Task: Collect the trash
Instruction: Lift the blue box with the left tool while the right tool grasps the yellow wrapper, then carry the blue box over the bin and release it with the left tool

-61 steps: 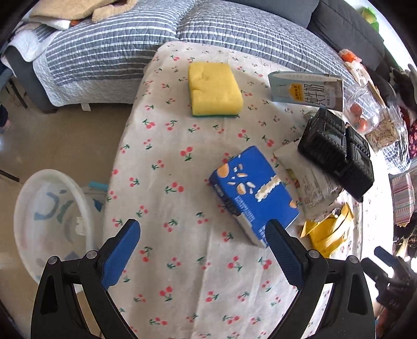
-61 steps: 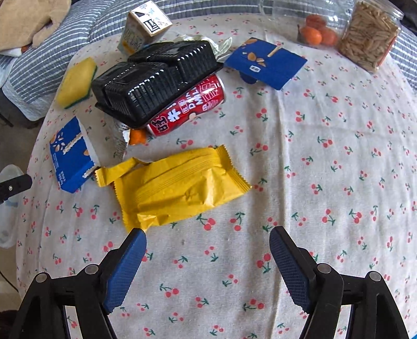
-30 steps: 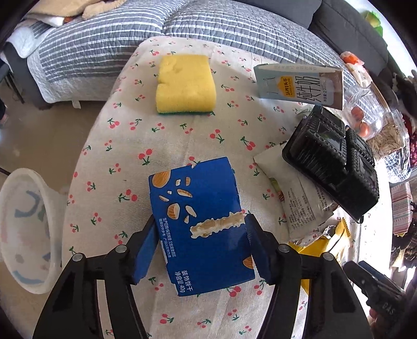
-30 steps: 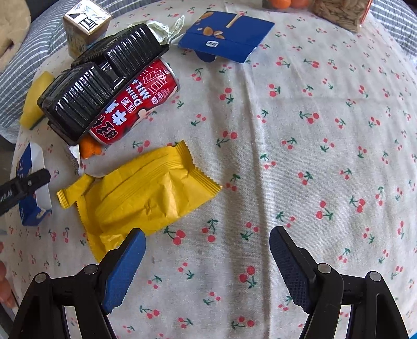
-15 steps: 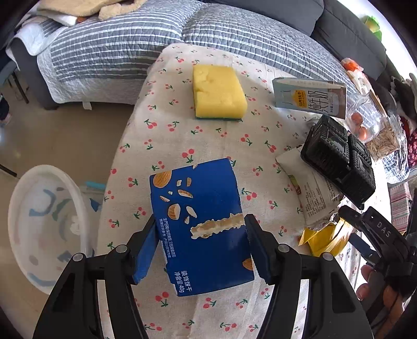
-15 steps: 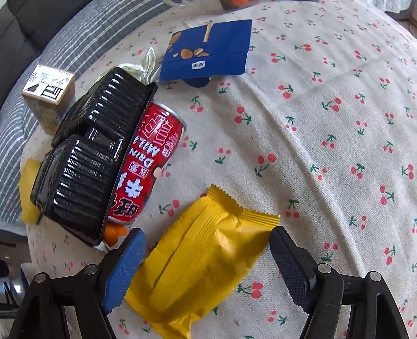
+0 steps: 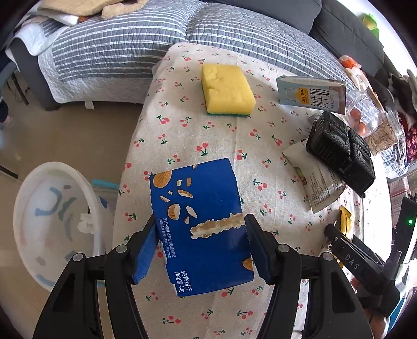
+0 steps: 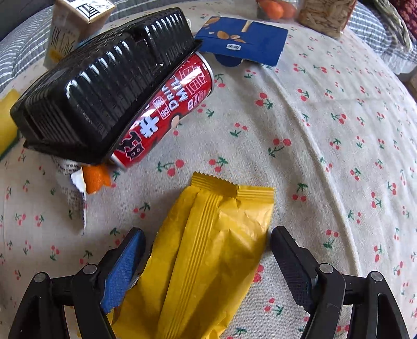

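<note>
My left gripper [image 7: 202, 247] is shut on a blue biscuit box [image 7: 200, 219] and holds it lifted above the cherry-print tablecloth [image 7: 187, 135], near the table's left edge. A white trash bin [image 7: 52, 224] stands on the floor to the left, below the table. My right gripper [image 8: 208, 250] is open and points down over a yellow snack wrapper [image 8: 213, 247] that lies flat between its fingers. The left pad [image 8: 125, 268] is close to the wrapper's edge; the right pad stands apart from it. In the left wrist view the right gripper [image 7: 359, 260] shows at the lower right.
A red drink can [image 8: 166, 114] lies under a black plastic tray [image 8: 99, 99], with orange peel [image 8: 96, 177] and a white wrapper [image 7: 315, 177] beside them. A flattened blue box [image 8: 242, 41], a milk carton [image 7: 310, 96], a yellow sponge [image 7: 226, 88] and a seed jar [image 8: 325, 13] sit farther back.
My right gripper has come down and turned over the yellow wrapper, which now lies between its fingers. My left gripper has carried the blue box a little toward the table's left edge.
</note>
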`<state>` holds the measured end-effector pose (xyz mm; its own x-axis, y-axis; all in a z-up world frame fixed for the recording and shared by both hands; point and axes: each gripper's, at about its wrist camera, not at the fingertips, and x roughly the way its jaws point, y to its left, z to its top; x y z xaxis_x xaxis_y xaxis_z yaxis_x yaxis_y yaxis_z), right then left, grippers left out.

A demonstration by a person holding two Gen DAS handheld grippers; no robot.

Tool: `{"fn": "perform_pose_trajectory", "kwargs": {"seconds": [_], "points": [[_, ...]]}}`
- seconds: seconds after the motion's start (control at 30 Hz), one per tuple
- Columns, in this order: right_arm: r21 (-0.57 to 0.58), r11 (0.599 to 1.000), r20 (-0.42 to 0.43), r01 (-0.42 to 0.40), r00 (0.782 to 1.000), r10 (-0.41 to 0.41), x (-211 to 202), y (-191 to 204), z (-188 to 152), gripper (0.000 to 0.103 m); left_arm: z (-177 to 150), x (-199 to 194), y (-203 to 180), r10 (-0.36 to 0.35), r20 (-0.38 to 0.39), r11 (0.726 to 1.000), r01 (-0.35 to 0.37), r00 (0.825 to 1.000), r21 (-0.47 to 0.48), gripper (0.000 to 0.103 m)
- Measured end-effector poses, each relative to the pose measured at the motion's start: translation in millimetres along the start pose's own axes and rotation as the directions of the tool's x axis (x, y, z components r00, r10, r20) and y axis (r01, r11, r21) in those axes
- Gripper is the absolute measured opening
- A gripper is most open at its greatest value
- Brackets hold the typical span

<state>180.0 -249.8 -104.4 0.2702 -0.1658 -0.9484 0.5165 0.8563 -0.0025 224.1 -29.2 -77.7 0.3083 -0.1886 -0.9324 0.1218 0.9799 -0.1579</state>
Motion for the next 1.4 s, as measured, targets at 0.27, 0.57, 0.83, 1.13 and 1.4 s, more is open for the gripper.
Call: {"fn": "perform_pose_trajectory", "kwargs": {"seconds": [0.27,0.57,0.83,1.13,1.4], "points": [[-0.064,0.997,-0.009,-0.045,0.999,0.044,-13,-11,-21,0.059,-9,-8,7,-0.010,0.001,1.000,0.010,1.000,-0.007,0.067],[-0.084,0.988,-0.026,-0.126,0.992,0.124,-32,-19,-30,0.054,-19,-22,33,0.003,0.016,0.999,-0.003,1.000,-0.038,0.067],[-0.145,0.976,0.020,-0.160,0.986,0.165,-59,-19,-34,0.054,-26,-37,71,0.026,0.048,0.997,-0.022,0.999,-0.078,0.067],[-0.216,0.952,0.037,-0.216,0.973,0.229,-81,2,-36,0.054,-36,-51,132,0.057,0.076,0.987,-0.045,0.996,-0.152,0.067],[-0.252,0.926,0.034,-0.281,0.954,0.299,-94,28,-37,0.055,-37,-47,178,0.111,0.078,0.980,-0.096,0.991,-0.174,0.067]]}}
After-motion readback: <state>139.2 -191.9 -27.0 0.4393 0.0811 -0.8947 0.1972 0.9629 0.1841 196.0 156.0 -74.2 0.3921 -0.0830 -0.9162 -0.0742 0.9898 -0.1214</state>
